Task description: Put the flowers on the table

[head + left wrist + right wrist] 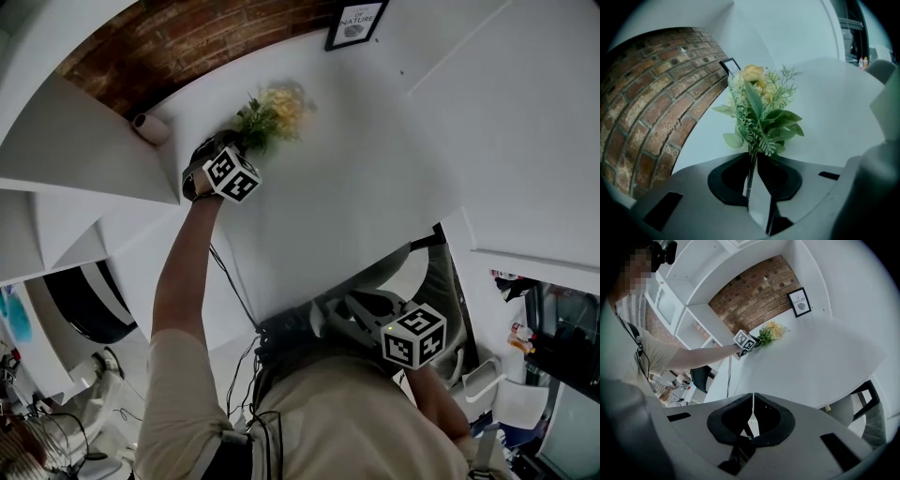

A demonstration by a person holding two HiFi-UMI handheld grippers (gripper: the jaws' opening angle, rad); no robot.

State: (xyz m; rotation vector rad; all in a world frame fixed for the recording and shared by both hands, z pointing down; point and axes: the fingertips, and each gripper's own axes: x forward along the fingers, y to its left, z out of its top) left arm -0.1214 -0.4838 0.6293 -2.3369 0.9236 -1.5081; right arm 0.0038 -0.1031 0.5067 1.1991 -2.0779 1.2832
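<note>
Because the white tabletop is the place the task names and most of its surface lies open, you have room to choose a spot. For now you are working at its far left corner. The brick wall rises just behind that corner, which is probably why your left arm is stretched right out to reach it.

Your left gripper is at that far left corner. Its jaws are nearly together and pinch the bouquet low down, so the yellow blooms and green leaves stand clear beyond the tips, uncrushed. A grip that low also leaves the whole head free to go down first.

Your right gripper waits by the near edge, close to your body. Its jaws are pressed together with nothing between them. It has no part in this step and is out of the way.

The bouquet points toward the far edge and sits close over the tabletop. No view shows whether its leaves already touch the surface. A framed print leans at the far edge, well apart from the blooms, so it should not get in the way.

The stems are thin and bunched, and I judge they could slip or twist if you loosen the grip before the head is resting.
</note>
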